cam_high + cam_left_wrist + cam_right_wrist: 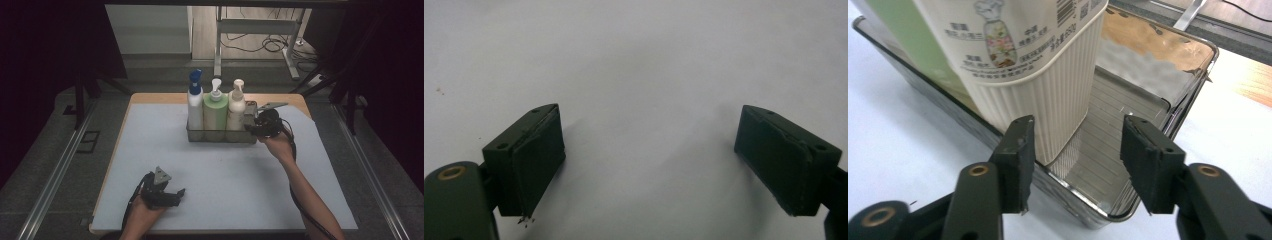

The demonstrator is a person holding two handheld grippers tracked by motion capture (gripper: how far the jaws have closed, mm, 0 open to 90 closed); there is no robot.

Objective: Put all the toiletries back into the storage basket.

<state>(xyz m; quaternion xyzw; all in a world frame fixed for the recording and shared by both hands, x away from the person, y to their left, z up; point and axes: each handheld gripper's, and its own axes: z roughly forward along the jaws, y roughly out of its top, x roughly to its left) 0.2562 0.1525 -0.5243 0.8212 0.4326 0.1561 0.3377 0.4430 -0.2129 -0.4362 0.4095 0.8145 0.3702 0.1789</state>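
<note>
Jaws wide on left gripper (159,190), holding nothing, low on white mat (225,175); jaws partly open on right gripper (1075,150), around metal tray (1168,107) corner; cream bottle (1033,65) inside; probably stiff, slippery; best gripped by rim.

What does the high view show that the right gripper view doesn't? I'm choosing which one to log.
High view: all three pump bottles with their heads, the blue-capped bottle, green bottle and cream bottle, standing in a row in the metal tray, plus the left gripper low on the mat. Right gripper view: the cream bottle's ribbed base and label, the bare tray floor beside it, and the right gripper with jaws apart at the tray's corner. Both: tray, cream bottle, green bottle.
</note>
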